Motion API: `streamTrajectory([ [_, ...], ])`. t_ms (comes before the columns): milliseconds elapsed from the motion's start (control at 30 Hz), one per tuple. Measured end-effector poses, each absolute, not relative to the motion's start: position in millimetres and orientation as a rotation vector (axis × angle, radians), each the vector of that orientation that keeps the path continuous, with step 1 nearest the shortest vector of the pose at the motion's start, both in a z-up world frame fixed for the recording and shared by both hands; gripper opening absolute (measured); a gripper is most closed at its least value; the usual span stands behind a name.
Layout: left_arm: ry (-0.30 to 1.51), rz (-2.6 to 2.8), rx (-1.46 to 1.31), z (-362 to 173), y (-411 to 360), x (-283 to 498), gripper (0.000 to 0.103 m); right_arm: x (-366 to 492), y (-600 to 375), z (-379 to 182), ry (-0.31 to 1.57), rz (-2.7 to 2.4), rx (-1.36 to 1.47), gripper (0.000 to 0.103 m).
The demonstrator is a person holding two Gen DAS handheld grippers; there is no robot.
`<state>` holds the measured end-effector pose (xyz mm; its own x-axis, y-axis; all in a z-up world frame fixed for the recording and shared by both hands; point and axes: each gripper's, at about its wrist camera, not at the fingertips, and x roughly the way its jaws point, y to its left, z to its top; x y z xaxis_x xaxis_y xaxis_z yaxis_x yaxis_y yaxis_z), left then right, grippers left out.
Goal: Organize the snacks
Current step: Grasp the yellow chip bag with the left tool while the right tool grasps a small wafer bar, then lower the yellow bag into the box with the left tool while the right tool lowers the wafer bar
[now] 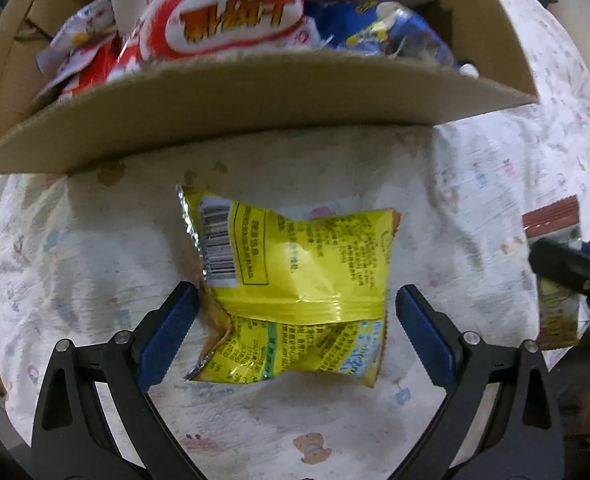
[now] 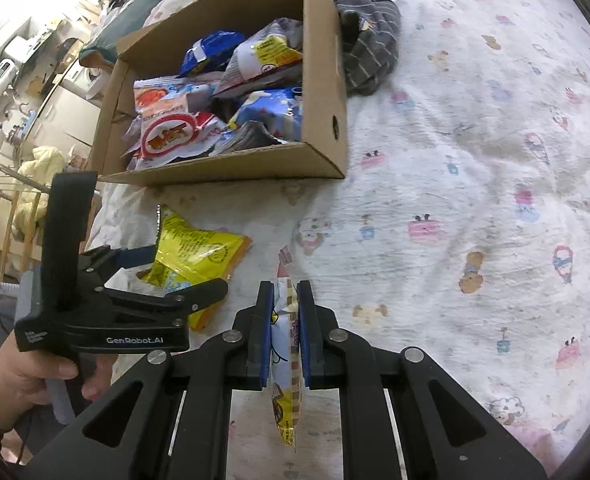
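A yellow packet (image 1: 295,292) lies crumpled on the printed bedsheet (image 1: 75,240), barcode side up, just in front of the cardboard box (image 1: 255,120). The left gripper (image 1: 295,332) hangs over it, pointing straight down, its blue fingers (image 1: 167,340) spread wide: one at the packet's 9 o'clock edge, the other at its 3 o'clock edge. The 9 o'clock finger sits right against the crumpled seam; whether it touches I cannot tell. The other stands just clear. Nothing is pinched.

The box, at 12 o'clock from the packet, is heaped with snack bags (image 1: 223,20) in red-and-white and blue.

Off to the right, the right gripper (image 2: 286,320) has its fingers clamped on a thin snack pouch (image 2: 285,400), which hangs edge-on between the pads and sticks out at both ends. A person's hand (image 2: 19,384) grips the left tool's handle. A striped grey cloth (image 2: 367,40) lies beside the box's far corner.
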<state>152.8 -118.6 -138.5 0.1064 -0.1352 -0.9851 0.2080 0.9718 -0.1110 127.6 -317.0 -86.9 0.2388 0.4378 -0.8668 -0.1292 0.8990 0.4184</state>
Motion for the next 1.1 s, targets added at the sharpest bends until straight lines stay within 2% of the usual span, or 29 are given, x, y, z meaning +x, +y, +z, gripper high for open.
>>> streamTrajectory([
  [33,1.446,-0.251,0.059,-139,-118,152,0.097,128,-315,-88,1.276,0.396,0.284,0.012],
  [133,1.443,-0.248,0.047,-138,-114,151,0.084,129,-312,-87,1.271,0.403,0.279,0.012],
  [233,1.432,-0.247,0.034,-136,-110,149,0.081,132,-302,-89,1.269,0.409,0.267,0.012],
  [300,1.412,-0.242,0.036,-131,-105,147,0.074,133,-299,-90,1.270,0.405,0.267,0.012],
  [467,1.366,-0.255,0.016,-110,-97,141,0.068,134,-290,-84,1.252,0.420,0.262,0.012],
  [733,1.289,-0.260,-0.024,-66,-75,123,0.068,132,-281,-67,1.198,0.462,0.284,0.012],
  [1100,1.008,-0.171,-0.003,26,-36,140,0.068,156,-266,-12,0.994,0.510,0.359,0.012],
])
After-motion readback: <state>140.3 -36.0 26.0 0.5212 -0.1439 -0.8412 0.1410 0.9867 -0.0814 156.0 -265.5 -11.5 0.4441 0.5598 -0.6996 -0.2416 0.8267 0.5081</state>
